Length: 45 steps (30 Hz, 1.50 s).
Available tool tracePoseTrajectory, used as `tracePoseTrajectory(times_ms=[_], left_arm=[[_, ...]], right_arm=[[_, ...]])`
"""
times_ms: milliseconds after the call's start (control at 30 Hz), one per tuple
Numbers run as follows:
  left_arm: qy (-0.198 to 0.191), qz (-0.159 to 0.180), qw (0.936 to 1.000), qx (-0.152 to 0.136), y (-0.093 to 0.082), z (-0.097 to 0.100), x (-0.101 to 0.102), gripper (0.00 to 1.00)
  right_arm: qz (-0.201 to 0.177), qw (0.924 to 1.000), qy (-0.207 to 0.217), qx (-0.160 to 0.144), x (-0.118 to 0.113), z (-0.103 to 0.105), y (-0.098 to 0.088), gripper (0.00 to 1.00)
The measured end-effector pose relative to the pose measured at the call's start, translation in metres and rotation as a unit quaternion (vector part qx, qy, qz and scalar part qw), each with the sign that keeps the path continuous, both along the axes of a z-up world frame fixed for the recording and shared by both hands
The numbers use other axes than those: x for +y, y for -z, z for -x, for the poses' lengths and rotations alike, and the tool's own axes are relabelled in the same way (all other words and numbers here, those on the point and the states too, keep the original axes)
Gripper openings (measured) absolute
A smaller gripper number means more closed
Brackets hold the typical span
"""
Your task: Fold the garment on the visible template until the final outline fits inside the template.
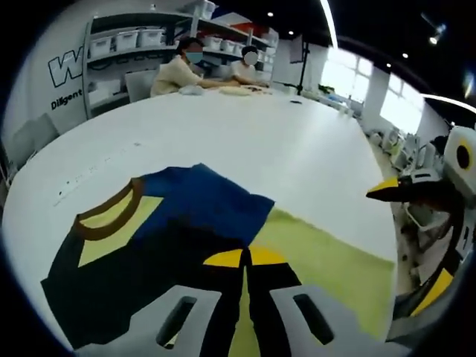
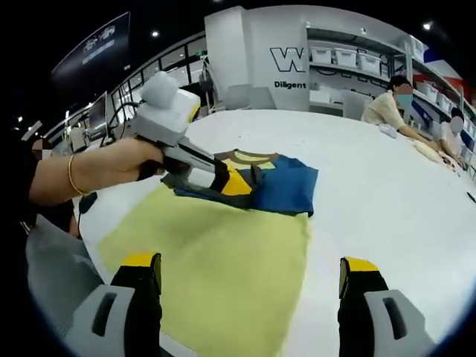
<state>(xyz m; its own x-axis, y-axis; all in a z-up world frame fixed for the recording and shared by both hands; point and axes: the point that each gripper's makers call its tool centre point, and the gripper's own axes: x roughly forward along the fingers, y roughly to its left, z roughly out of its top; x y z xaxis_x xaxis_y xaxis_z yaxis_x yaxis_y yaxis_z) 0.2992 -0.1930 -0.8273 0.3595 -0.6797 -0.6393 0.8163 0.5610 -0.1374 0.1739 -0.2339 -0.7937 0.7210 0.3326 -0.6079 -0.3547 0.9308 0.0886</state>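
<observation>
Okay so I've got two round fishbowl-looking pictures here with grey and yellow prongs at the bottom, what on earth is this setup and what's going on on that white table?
No robot here: a person holds a pair of hand tongs in each hand, and a small camera rides on each, looking forward along its prongs. That explains the round, bent look.

The left gripper view looks along the left tongs, whose yellow-tipped prongs are shut on a dark blue shirt with a brown collar. The shirt lies partly on a yellow-green template sheet spread on the white table.

The right gripper view looks along the right tongs, which are open and hang over the sheet, holding nothing. In it you also see the person's hand working the left tongs at the shirt. People sit at the table's far end.
</observation>
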Motion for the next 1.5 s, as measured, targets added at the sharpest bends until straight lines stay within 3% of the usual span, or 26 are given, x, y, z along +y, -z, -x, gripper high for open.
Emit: tracePoseTrajectory(times_ms=[133,267,367,400,433,667,800,1100,1500], left_arm=[[-0.005,0.014,0.9998,0.013,0.0,0.003,-0.004,0.1],[-0.011,-0.003,0.9998,-0.014,-0.005,-0.004,0.01,0.21],[-0.053,0.005,0.9986,0.002,-0.008,-0.013,0.022,0.5],[-0.06,-0.001,0.9981,-0.016,-0.012,-0.019,0.027,0.66],[-0.061,-0.006,0.9977,-0.027,-0.014,-0.022,0.031,0.74],[-0.091,0.008,0.9954,-0.029,-0.024,-0.031,0.047,0.99],[-0.101,0.003,0.9941,-0.04,-0.027,-0.035,0.058,0.99],[-0.134,0.009,0.9904,-0.03,-0.029,-0.036,0.089,0.99],[-0.2,0.003,0.9793,-0.027,-0.03,-0.043,0.154,0.96]], right_arm=[[0.0,1.0,0.003,0.002,-0.001,0.0,0.001,0.99],[-0.002,1.0,0.003,0.001,-0.001,-0.001,0.001,0.99],[-0.002,1.0,0.001,0.0,0.0,-0.002,0.001,0.99],[-0.004,1.0,0.001,-0.001,0.001,-0.003,0.0,0.99],[-0.005,1.0,0.001,-0.001,0.001,-0.003,0.0,0.99],[-0.008,0.9999,-0.008,0.0,0.007,-0.005,-0.001,0.99],[-0.008,0.9999,-0.011,0.0,0.008,-0.005,-0.002,0.99],[-0.014,0.9998,-0.014,0.0,0.011,-0.002,-0.003,0.99],[-0.014,0.9998,-0.017,-0.001,0.015,0.001,-0.005,0.99]])
